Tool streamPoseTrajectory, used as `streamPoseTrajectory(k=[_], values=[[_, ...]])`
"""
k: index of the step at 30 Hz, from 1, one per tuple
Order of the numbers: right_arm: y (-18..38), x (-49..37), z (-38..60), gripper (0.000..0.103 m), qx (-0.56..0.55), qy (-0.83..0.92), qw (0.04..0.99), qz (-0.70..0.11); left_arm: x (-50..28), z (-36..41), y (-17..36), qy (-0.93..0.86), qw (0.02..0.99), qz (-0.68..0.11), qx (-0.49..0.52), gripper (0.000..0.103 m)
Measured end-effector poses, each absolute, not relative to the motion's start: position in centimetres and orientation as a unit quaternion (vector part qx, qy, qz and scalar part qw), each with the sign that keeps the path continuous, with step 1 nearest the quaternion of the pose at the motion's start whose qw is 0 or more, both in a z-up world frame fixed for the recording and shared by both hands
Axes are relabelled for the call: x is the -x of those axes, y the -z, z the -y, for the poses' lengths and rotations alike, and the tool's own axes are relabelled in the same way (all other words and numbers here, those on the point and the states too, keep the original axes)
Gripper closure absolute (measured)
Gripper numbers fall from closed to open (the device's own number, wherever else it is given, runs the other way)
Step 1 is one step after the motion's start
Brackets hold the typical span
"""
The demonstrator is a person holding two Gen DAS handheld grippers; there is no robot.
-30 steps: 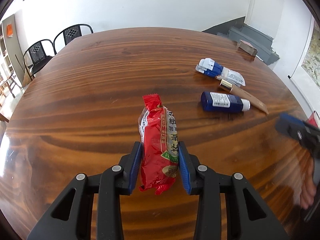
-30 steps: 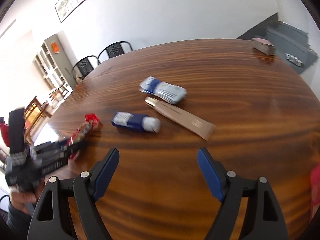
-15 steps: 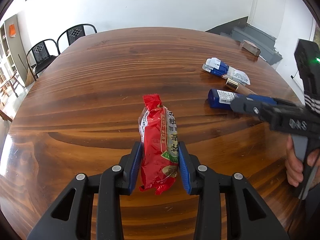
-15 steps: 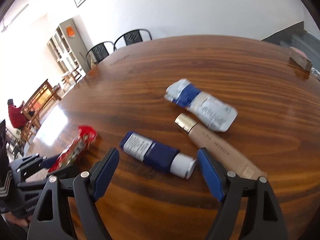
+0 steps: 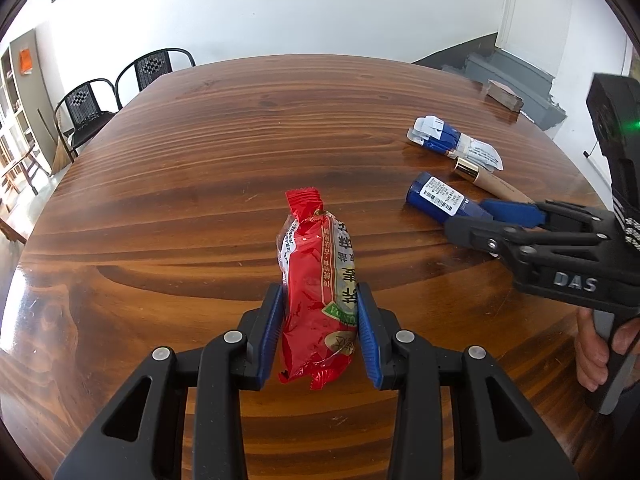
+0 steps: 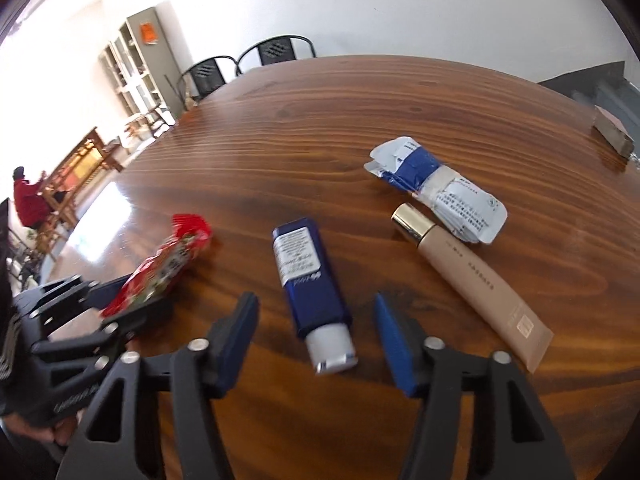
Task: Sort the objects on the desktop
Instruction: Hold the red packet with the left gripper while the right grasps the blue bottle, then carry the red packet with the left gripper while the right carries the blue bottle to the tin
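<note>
Clamping a red crinkled plastic snack packet [image 5: 318,292], the left gripper [image 5: 320,336] rests low over the brown wooden table [image 5: 200,168]. Right gripper [image 6: 316,340]: jaws apart, straddling the white-capped blue plastic tube [image 6: 310,288].

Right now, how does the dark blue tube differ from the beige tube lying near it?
The dark blue tube has a white cap; the beige tube has a gold one. The blue one looks shorter, the beige longer. The blue lies between the open fingers of the right gripper; the beige lies outside them. Both lie flat on the table.
</note>
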State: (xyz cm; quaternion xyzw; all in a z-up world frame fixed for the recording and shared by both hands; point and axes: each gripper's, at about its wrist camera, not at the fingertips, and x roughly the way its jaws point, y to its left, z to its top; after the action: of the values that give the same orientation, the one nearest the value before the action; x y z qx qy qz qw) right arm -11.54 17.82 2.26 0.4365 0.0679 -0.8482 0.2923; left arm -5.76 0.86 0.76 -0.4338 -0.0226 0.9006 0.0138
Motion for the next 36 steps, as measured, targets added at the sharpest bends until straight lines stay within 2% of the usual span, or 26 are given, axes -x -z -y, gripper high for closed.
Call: streamPoseTrajectory(k=[2,5,8,14,24,36], values=[[-2.0,11.1,-16.9,0.049,-0.429,0.850,0.293,-0.088,5.8,-0.9,-0.7,-0.901,0.010,0.019,0.434,0.064],[-1.8,10.8,-15.7,0.062,-0.413,0.859,0.270,-0.133,6.0,-1.1,-0.6,-0.902,0.008,0.013,0.432,0.064],[-1.8,10.7,-15.8,0.071,-0.414,0.861,0.265,-0.128,6.3,-1.3,-0.6,-0.903,0.006,0.007,0.429,0.064],[-2.0,10.6,-18.3,0.071,-0.426,0.859,0.276,-0.066,6.1,-1.5,-0.7,-0.902,0.019,0.015,0.430,0.067],[-3.8,8.7,-24.1,0.071,-0.449,0.822,0.333,0.110,4.6,-2.4,-2.6,-0.910,0.048,0.027,0.412,0.067],[-5.6,4.4,-32.6,0.071,-0.408,0.771,0.392,0.291,2.9,-6.8,-4.4,-0.912,0.098,0.032,0.396,0.067]])
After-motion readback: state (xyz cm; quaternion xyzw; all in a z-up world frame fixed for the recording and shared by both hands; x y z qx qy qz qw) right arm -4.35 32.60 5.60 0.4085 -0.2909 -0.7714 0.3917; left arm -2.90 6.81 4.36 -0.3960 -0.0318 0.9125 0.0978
